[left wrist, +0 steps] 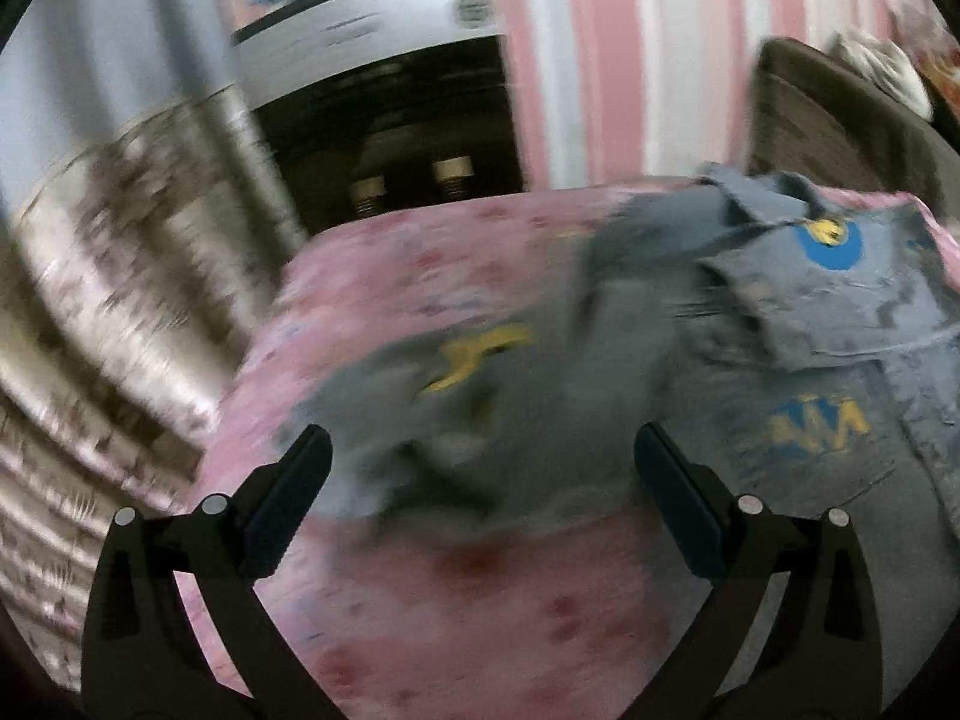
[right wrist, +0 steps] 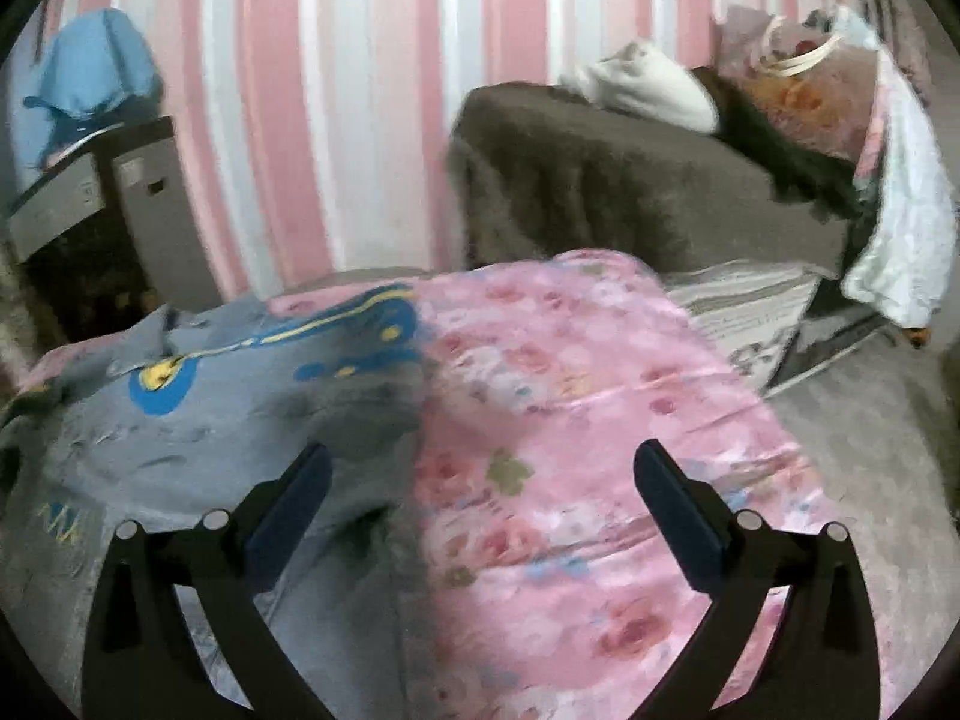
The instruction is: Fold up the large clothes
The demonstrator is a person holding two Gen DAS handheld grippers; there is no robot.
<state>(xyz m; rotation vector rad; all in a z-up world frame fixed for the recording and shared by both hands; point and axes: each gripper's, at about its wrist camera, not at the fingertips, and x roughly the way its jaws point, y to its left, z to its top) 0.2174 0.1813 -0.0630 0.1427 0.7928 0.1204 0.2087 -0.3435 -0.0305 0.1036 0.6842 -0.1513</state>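
Both tools wide and empty, left tool (left wrist: 483,450), right tool (right wrist: 483,468), grey garment (right wrist: 210,420), blurred yellow lettering unreadable

No words or numbers can be read for certain. The grey garment (left wrist: 780,360) carries yellow and blue printed letters (left wrist: 819,420) that look like zigzag strokes, perhaps "AM" or "WV" upside down, too blurred to tell. A round mark (left wrist: 474,9) on the white appliance (left wrist: 372,30) is unreadable.
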